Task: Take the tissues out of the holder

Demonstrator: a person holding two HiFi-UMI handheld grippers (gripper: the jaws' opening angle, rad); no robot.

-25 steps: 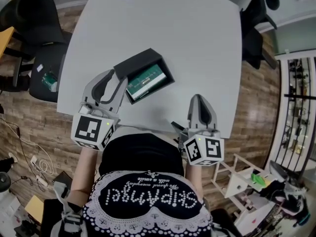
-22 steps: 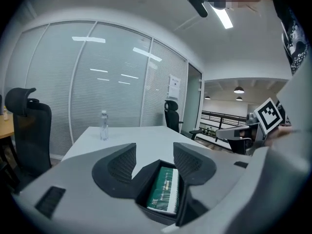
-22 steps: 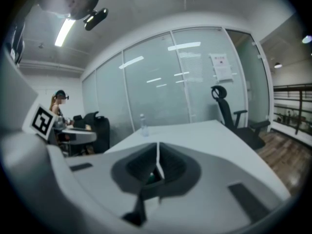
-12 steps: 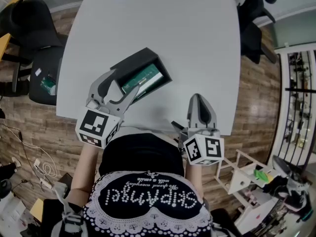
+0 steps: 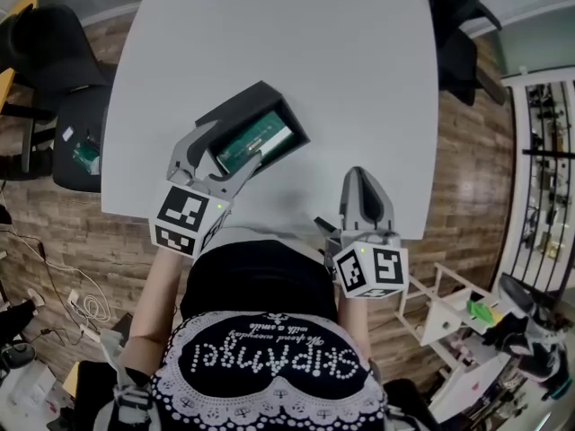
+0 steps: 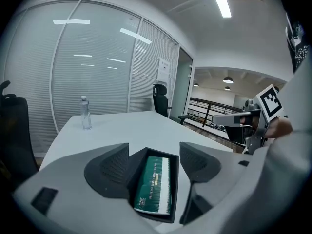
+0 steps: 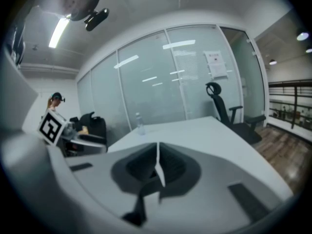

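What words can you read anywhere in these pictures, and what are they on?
"SkipAngel": on the person's black top, upside down in the head view.
Smaller line next to it: too small to read.
Green tissue pack: white print, too blurred to read.
Paper notice at the back: too small to read.

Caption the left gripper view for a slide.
Left gripper, jaws just opening, holder between them with tissue pack inside.

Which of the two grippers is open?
The left gripper: its jaws have just been opening, with the near end of the black holder and its green tissue pack between them. The right gripper is shut, empty.
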